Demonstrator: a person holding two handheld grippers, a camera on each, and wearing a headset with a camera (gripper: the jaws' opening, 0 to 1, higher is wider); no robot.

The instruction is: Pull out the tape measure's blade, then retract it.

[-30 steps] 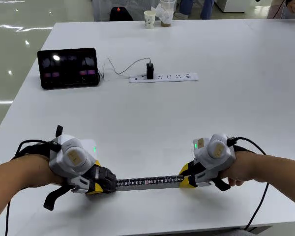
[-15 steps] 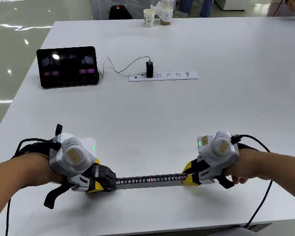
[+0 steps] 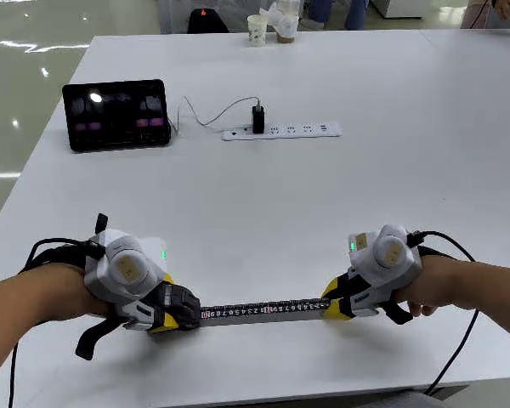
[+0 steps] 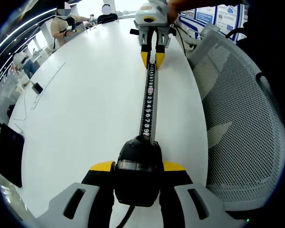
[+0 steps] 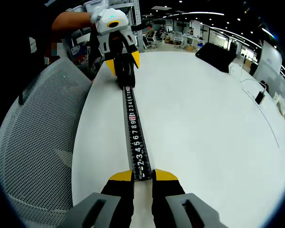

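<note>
A black tape measure case (image 3: 180, 308) (image 4: 138, 166) lies near the table's front edge, and my left gripper (image 3: 165, 313) (image 4: 138, 166) is shut on it. Its numbered blade (image 3: 263, 309) (image 4: 149, 97) (image 5: 134, 135) runs flat along the table to the right. My right gripper (image 3: 331, 306) (image 5: 142, 175) is shut on the blade's end tip. In the left gripper view the right gripper (image 4: 153, 52) faces me at the far end of the blade; in the right gripper view the left gripper (image 5: 122, 64) holds the case (image 5: 126, 76) at the far end.
A dark tablet (image 3: 117, 115) stands at the back left of the white table (image 3: 340, 195). A white power strip (image 3: 280, 132) with a black plug and cable lies behind the middle. Paper cups (image 3: 257, 31) sit at the far edge. A mesh chair (image 4: 237, 114) stands beside the table.
My right gripper has moved further right with the blade's tip, so more blade is out. The left gripper and the case have stayed in place.
</note>
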